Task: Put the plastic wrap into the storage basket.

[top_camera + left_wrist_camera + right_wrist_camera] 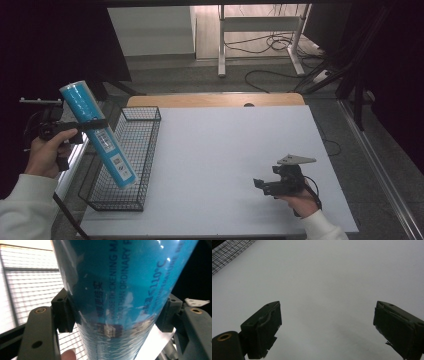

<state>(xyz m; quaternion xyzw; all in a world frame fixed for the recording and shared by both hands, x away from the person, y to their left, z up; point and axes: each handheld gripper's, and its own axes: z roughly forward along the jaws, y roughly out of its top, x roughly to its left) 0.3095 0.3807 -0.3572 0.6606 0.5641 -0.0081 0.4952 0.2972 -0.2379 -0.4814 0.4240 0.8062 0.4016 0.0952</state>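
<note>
Blue roll (97, 134), long tube w/ a shiny wrap and a white label strip, is up in the air at the table's left edge, tilted: top end leans out to the left, bottom end dips down into the wire basket (145, 150). Can't tell if that low end touches the basket floor. My left gripper (92, 125) has it clamped roughly mid-length, nearer the top half; in the left gripper view both pads press on the roll's (120, 297) sides, printed text running along the wrap, one fingertip of mine showing at the bottom. My left hand (47, 152) sits just outside the table edge, white sleeve below it.

Basket: black mesh, rectangular, lying lengthwise along the left side of the white table (235, 165), a wooden strip at the far edge behind it.

My right gripper (265, 186) is well apart from all that, near the front right of the table, low over the bare top, grey 3-cornered plate on it. Right gripper view: jaws wide apart, nothing btwn them, basket corner (229, 252) far off at upper left.
</note>
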